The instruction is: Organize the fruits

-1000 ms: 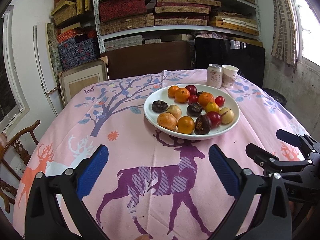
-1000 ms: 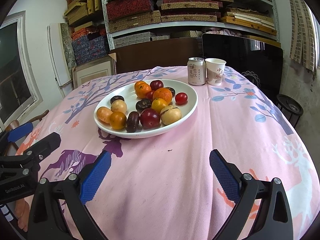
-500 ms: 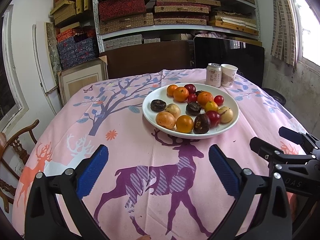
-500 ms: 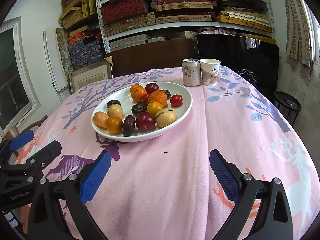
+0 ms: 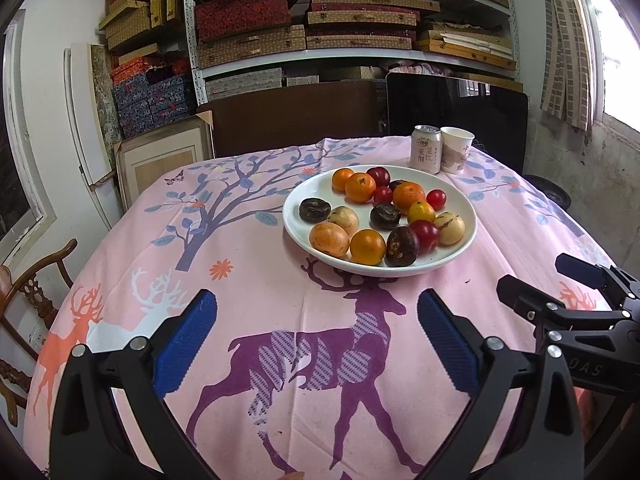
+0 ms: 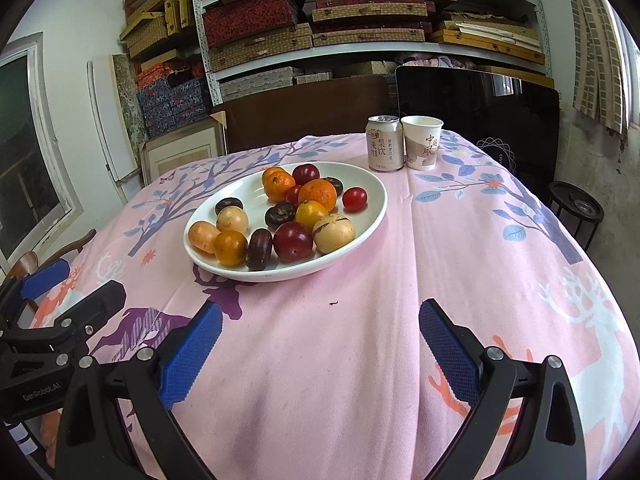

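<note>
Orange, red, dark-brown and tan mixed fruits [image 5: 372, 216] heaped in shallow white ceramic plate [image 5: 460, 258], far-centre on pink deer-print tablecloth [image 5: 240, 280]. Left gripper [image 5: 316, 336] spread, empty; plate ahead, slightly right. Right gripper [image 6: 320, 340] spread, empty; plate ahead-left, similarly near. Right view shows drink can [image 6: 385, 143] and paper cup [image 6: 421, 142] labels clearer, beyond plate.

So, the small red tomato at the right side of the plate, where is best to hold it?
Grip the small red tomato across its round middle, coming from above. It sits apart from the pile near the plate rim, so the jaws have free space on both sides.
</note>
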Motion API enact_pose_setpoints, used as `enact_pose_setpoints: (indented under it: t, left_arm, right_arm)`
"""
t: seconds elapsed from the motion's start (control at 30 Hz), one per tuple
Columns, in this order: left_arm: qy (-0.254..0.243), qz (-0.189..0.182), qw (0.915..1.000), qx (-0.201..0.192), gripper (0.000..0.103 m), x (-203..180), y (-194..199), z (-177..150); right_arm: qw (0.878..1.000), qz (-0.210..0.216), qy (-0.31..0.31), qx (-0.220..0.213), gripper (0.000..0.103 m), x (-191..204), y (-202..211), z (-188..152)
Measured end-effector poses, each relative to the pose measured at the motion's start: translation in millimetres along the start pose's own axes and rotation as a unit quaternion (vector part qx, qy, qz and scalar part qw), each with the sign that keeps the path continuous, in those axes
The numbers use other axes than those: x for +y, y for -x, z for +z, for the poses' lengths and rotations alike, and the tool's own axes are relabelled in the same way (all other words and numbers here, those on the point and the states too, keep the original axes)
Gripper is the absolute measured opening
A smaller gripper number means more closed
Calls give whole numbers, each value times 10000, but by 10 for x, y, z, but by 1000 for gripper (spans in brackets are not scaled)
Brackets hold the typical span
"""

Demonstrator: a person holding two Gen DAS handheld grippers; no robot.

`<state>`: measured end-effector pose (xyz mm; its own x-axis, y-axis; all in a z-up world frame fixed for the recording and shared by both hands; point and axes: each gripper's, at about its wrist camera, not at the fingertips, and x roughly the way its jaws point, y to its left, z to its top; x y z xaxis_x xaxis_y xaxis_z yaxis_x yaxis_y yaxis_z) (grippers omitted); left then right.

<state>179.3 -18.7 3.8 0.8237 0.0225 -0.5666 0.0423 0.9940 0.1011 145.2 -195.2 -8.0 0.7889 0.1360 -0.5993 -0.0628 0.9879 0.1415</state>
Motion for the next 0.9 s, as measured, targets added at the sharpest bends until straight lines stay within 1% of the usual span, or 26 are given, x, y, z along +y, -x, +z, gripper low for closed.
enact_pose_setpoints:
  t: [0.37, 0.5, 0.9]
  left_arm:
    - [-32, -11, 10000, -91, 98, -17, 19, -12]
    - [29, -17, 9999, -138, 98, 12, 38, -12]
    - [69, -39, 9999, -68, 98, 36, 12, 1]
  right_arm:
    - [10000, -1, -4, 5, 100, 0, -1, -1]
    - [10000, 2, -12, 8, 100, -1, -2, 0]
    - [10000, 2, -9, 8, 100, -2, -1, 2]
